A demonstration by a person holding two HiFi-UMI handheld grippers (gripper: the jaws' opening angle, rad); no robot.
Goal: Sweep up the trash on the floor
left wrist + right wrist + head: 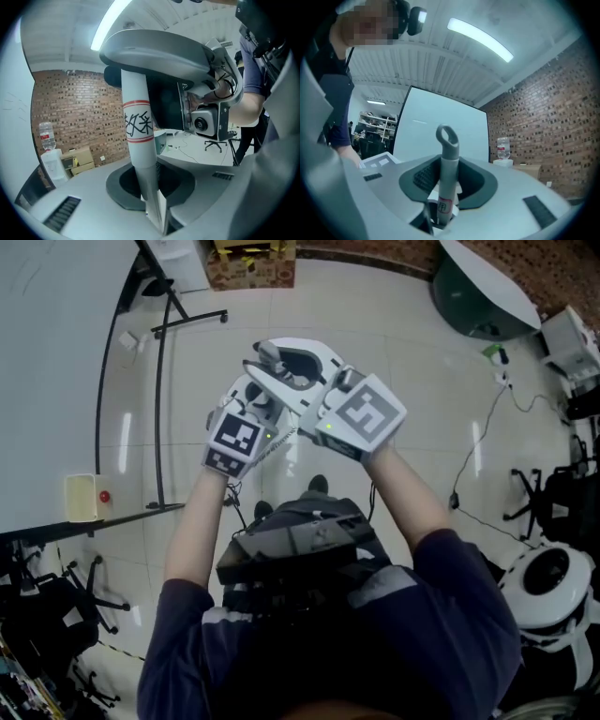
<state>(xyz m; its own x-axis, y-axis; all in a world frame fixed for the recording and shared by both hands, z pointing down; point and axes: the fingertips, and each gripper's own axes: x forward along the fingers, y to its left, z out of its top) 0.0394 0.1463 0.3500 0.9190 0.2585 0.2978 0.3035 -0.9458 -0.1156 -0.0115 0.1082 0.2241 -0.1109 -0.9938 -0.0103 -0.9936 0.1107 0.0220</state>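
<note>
Fingers (84, 201) of the left gripper (151, 185) are clamping nearly shut on a white handle pole (138, 108), which is banded in red with black handwriting. The pole is standing upright and rising to the underside of the right gripper (445, 187). That gripper's fingers (525, 201), set wider, are gripping the pole near its top, with the grey hanging loop (448, 136) poking up above them.

The person is holding both grippers close together in front of the chest. The forearms (192, 521) are angling inward and the marker cubes (234, 439) are sitting side by side. The grippers and body are hiding the pole's lower end, so I cannot tell which tool head it carries.

A pale tiled floor (394, 324) is spreading below. A large white board (56, 352) is standing to the left, a cardboard box (248, 263) ahead and a round table (483, 292) ahead-right. A black cable (478, 446) is trailing across the tiles, office-chair bases (94, 592) are sitting at the sides, and a brick wall (79, 112) is standing beyond.
</note>
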